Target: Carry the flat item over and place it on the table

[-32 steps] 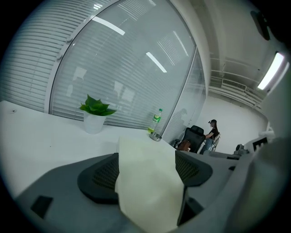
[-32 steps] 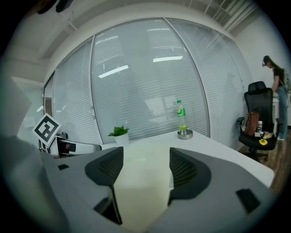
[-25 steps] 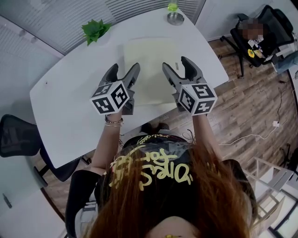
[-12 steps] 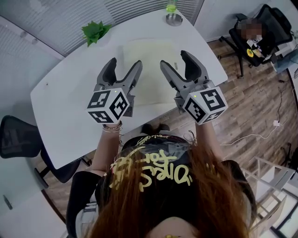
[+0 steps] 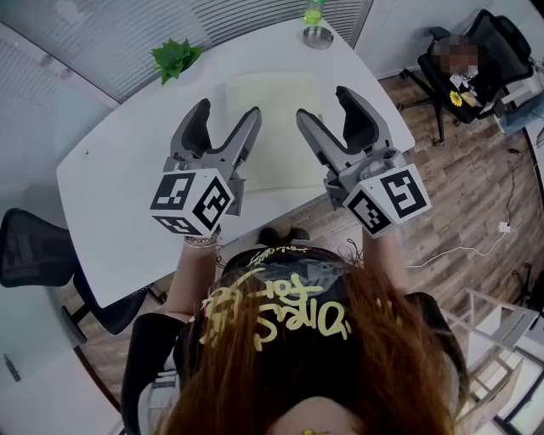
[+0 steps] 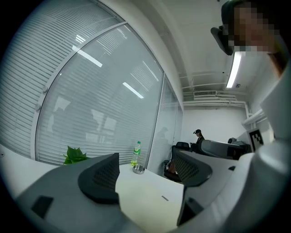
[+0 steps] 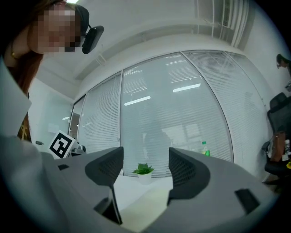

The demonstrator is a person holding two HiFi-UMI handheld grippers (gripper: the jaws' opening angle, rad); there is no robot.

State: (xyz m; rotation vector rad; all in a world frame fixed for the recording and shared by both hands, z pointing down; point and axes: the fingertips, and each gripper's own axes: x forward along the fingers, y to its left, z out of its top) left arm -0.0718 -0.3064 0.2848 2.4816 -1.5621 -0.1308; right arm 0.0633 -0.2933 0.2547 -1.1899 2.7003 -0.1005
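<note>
Grey jaws stand wide apart on both tools, with nothing between them. We hold the left gripper point(image 5: 227, 115) and the right gripper point(image 5: 325, 106) side by side, raised over the near edge of the white table point(image 5: 119, 187). Our hands are hidden behind the marker cubes; only the forearms show below them.

The flat item, a pale yellow sheet point(image 5: 276, 136), lies flat on the table beyond the jaws and touches neither gripper. In the head view the grippers cover its two near corners, so we cannot trace its near edge. The left gripper view shows a small dark mark on the sheet that we can barely make out from above.

At 11 o'clock from the sheet sits a green plant point(image 5: 176, 55). From above we see only its leaves, but the right gripper view shows its white pot, framed between that gripper's jaws. At 1 o'clock stands a metal bowl point(image 5: 320, 36), and just behind it a green bottle point(image 5: 314, 10), cut off by the top edge of the head view. The left gripper view shows the bottle whole, upright beside the bowl.

A black chair point(image 5: 34, 251) stands at 8 o'clock, partly out of frame. That same left gripper view also shows a person point(image 6: 198, 134) far across the room.
</note>
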